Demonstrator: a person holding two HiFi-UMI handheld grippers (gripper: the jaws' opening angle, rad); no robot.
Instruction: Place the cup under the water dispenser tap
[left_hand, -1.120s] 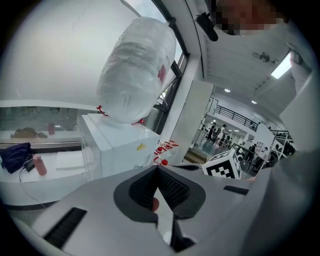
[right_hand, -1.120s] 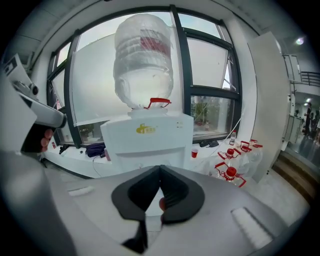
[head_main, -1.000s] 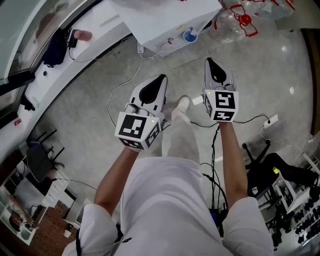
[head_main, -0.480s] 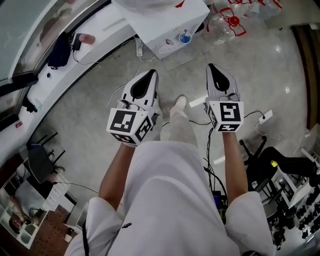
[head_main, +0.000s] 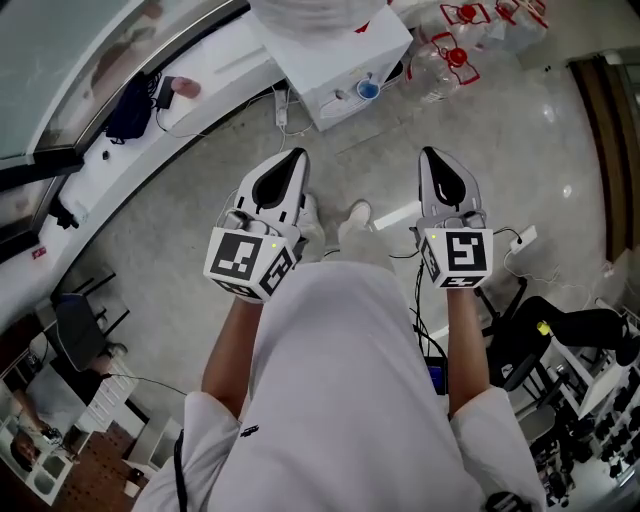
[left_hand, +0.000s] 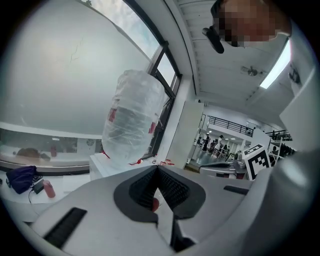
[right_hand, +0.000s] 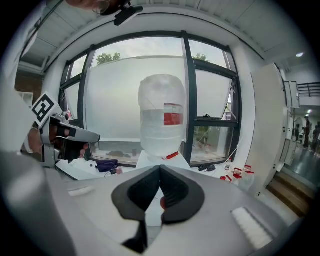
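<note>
The white water dispenser (head_main: 335, 55) stands at the top of the head view, with a small blue round thing (head_main: 368, 90) at its front. Its clear bottle fills the left gripper view (left_hand: 132, 125) and the right gripper view (right_hand: 161, 117). A small pink cup-like thing (head_main: 186, 88) sits on the white ledge beside a dark bag (head_main: 130, 105). My left gripper (head_main: 290, 158) and right gripper (head_main: 432, 155) are held side by side above the floor, pointing toward the dispenser and well short of it. Both are shut with nothing in them.
Several empty jugs with red handles (head_main: 450, 55) lie right of the dispenser. Cables (head_main: 230, 190) and a white power plug (head_main: 520, 238) lie on the grey floor. A black chair (head_main: 560, 330) and shelves stand at the right. The white ledge (head_main: 100, 170) runs along the left.
Both grippers have risen together, still shut and empty. The dispenser has drifted a little left in the head view.
</note>
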